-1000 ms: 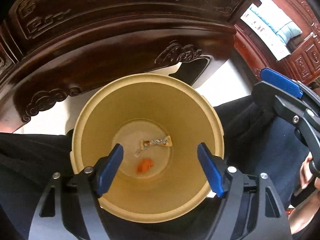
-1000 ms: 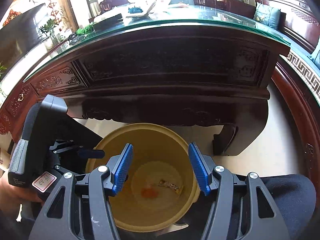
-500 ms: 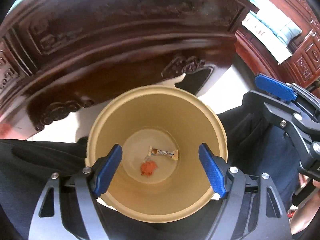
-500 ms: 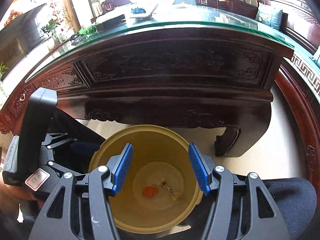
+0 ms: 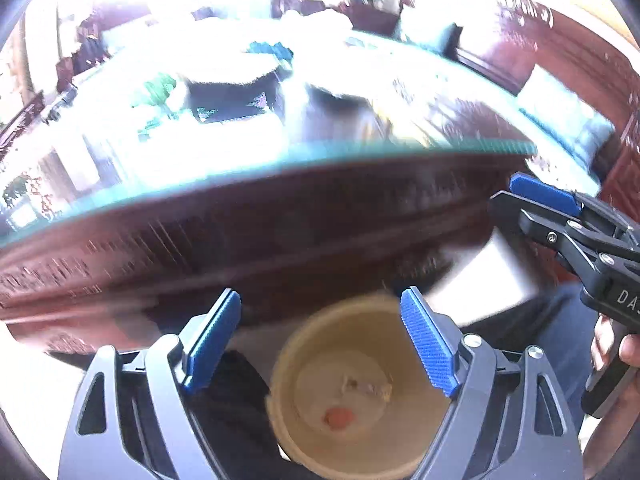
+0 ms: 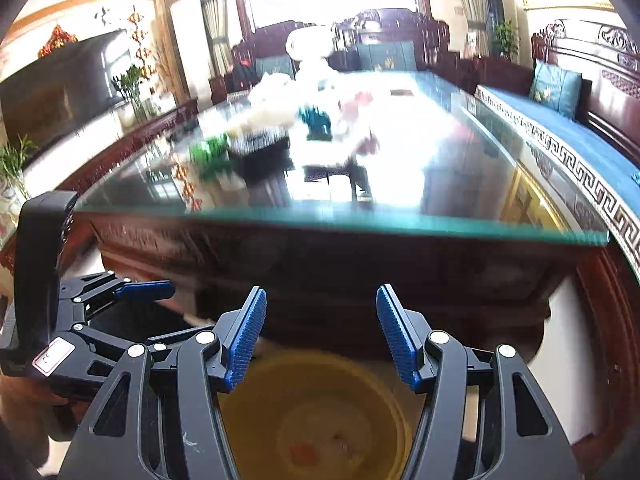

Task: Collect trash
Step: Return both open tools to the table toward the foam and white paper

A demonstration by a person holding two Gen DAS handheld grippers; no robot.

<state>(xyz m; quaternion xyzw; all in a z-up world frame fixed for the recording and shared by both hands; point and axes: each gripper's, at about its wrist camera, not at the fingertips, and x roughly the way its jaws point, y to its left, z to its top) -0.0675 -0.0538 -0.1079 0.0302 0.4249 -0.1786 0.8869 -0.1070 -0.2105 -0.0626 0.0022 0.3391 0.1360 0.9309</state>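
My left gripper (image 5: 320, 344) hangs above the yellow round plastic bin (image 5: 288, 396), jaws opening, nothing between them. My right gripper (image 6: 320, 336) stands apart and empty over the same bin (image 6: 256, 372). An orange scrap (image 5: 339, 417) and a crumpled wrapper (image 5: 366, 387) lie on the bin's floor. Beyond the bin rises the dark carved wooden table with a glass top (image 6: 400, 224); litter there is blurred. Risk, in my judgement: glare and clutter could cause a mistaken pick, or a clip on the glass edge.
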